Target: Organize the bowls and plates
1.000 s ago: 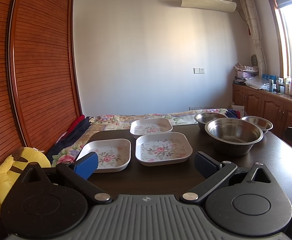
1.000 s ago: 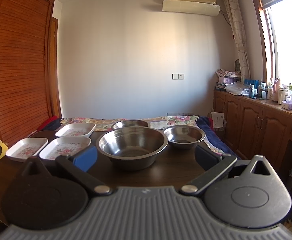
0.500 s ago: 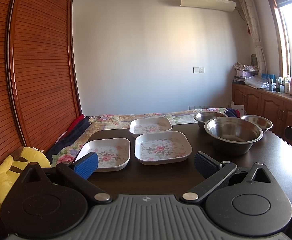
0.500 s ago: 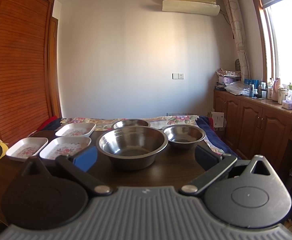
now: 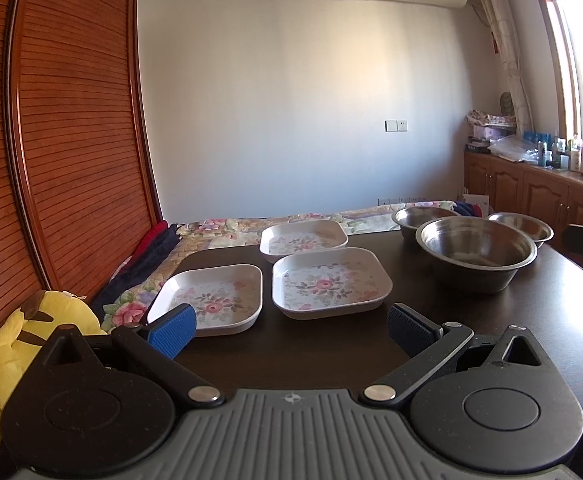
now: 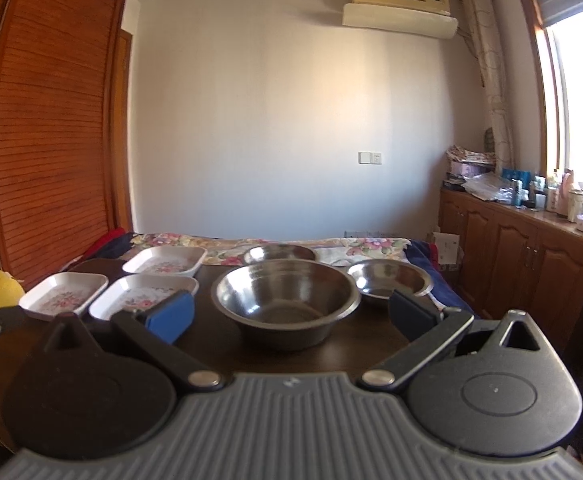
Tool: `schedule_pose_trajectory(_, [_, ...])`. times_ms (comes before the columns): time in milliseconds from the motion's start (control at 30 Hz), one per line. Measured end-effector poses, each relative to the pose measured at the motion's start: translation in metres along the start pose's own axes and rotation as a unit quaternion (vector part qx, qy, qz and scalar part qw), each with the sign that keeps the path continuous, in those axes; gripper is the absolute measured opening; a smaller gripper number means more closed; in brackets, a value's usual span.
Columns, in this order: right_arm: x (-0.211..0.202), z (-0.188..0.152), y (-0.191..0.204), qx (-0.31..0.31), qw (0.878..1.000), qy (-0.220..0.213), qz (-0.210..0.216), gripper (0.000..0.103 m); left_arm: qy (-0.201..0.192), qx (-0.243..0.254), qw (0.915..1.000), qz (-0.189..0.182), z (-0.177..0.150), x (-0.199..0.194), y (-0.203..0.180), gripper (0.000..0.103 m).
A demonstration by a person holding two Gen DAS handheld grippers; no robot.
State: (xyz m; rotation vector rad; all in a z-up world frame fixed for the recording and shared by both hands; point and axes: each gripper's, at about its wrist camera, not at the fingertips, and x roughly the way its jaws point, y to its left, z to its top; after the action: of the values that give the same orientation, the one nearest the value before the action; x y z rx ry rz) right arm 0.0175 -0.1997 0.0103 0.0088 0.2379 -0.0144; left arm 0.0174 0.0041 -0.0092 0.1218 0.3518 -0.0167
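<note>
While both grippers gape: 3 plates, 3 bowls.

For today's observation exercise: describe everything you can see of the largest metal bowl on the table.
The largest metal bowl is round, of dull grey steel by its look, with a thin rolled rim and sloping walls. It stands upright and empty on the dark table, nearest the open right gripper, which does not touch it. Two smaller metal bowls sit behind it, the floral plates to its left.
</note>
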Motion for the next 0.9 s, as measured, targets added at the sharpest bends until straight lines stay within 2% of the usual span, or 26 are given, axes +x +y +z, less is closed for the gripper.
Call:
schedule_pose_trajectory(333, [0.030,0.007,0.038,-0.034,0.998,0.012,0.049,0.103,0.022,0.007,0.9997,0.003,0.010,0.037,0.025,0.103])
schedule_pose_trajectory(533, [0.050,0.017,0.058,-0.047,0.994,0.027,0.096,0.103,0.037,0.003,0.9993,0.003,0.018,0.053,0.044,0.103])
schedule_pose_trajectory(667, [0.063,0.028,0.067,-0.075,0.990,0.036,0.118,0.103,0.041,0.007,0.9991,0.010,0.024,0.061,0.055,0.103])
schedule_pose_trajectory(800, [0.077,0.036,0.064,-0.058,0.985,0.057,0.149,0.103,0.045,0.004,0.9990,0.005,0.028,0.070,0.066,0.103])
schedule_pose_trajectory(900, [0.084,0.041,0.065,-0.077,0.982,0.054,0.162,0.103,0.050,0.018,0.9984,0.017,0.030,0.080,0.072,0.103])
